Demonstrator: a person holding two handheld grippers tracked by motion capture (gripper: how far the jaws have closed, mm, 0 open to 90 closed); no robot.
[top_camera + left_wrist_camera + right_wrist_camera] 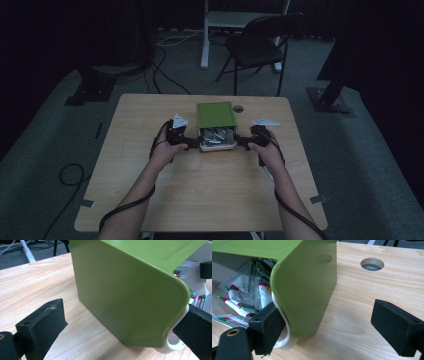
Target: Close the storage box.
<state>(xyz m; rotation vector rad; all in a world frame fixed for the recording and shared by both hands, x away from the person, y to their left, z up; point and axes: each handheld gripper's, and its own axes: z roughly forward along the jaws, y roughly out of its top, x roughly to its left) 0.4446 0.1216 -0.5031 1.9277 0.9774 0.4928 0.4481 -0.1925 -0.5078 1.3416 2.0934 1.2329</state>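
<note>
The room is dim, with grey carpet (360, 165), loose cables (165, 75) trailing across it and a black folding chair (257, 47) standing beyond the far edge of the table. The wooden table (210, 190) has broad bare stretches on the near side and to both flanks — open room for the person's forearms, which come in from the near edge. A round cable hole (238, 108) sits near the far edge, just right of the box.

The box (217, 139) stands a little beyond the table's middle: a white tray with a green lid (215, 115) hinged up and lying back toward the far side, its underside facing up. Silver sachets (216, 136) with red and green print fill the tray.

The left gripper (192, 146) stands at the box's left side, jaws spread wide; in the left gripper view one jaw rests against the white hinge loop (173, 343) at the lid's corner, the other is well apart over bare wood.

The right gripper (239, 142) mirrors it at the right side — jaws likewise parted, clamping nothing, one jaw against the white loop (284, 340) under the lid's corner, the other out over open table.
</note>
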